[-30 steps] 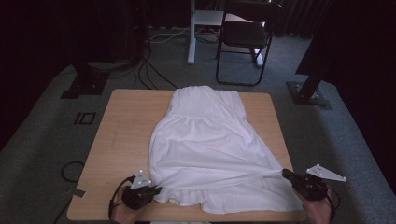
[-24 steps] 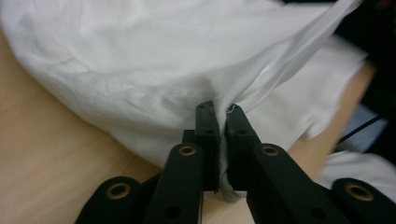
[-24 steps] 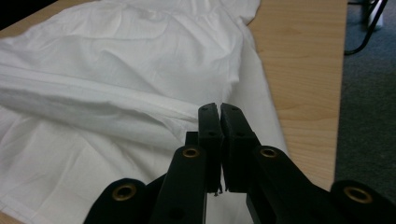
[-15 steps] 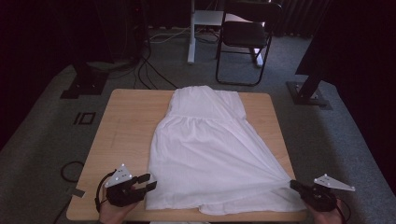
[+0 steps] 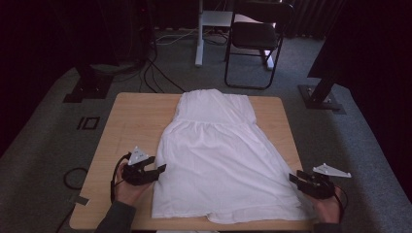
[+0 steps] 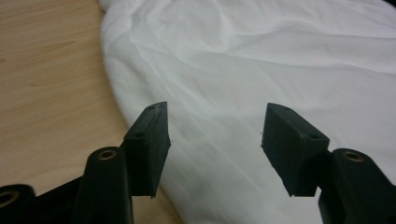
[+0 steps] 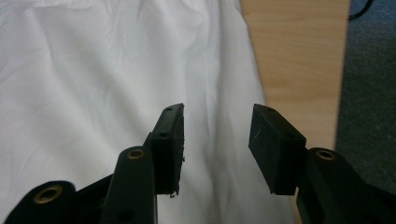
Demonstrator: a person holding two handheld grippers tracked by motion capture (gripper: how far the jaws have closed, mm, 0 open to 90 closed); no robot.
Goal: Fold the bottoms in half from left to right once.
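A white dress [image 5: 221,160] lies spread flat on the wooden table [image 5: 136,116], its bodice at the far end and its hem at the near edge. My left gripper [image 5: 156,164] hovers at the skirt's left edge, open. Its jaws have just been opening, and in the left gripper view [image 6: 215,112] nothing is between them, the dress [image 6: 261,60] lying below. My right gripper [image 5: 295,175] sits at the skirt's right edge near the hem, also open after just opening. In the right gripper view [image 7: 215,112] its jaws are apart above the cloth [image 7: 93,84].
Bare wood [image 6: 46,70] runs along the dress's left side, and a narrow strip [image 7: 299,60] along its right by the table edge. Beyond the table stand a black chair [image 5: 255,39], a white stand [image 5: 199,34], two dark stand bases [image 5: 87,87] and floor cables [image 5: 155,63].
Both grippers were shut on the hem corners and drew them outward. Now both stand open and the dress lies loose. The left gripper has moved farther up the skirt's left edge.
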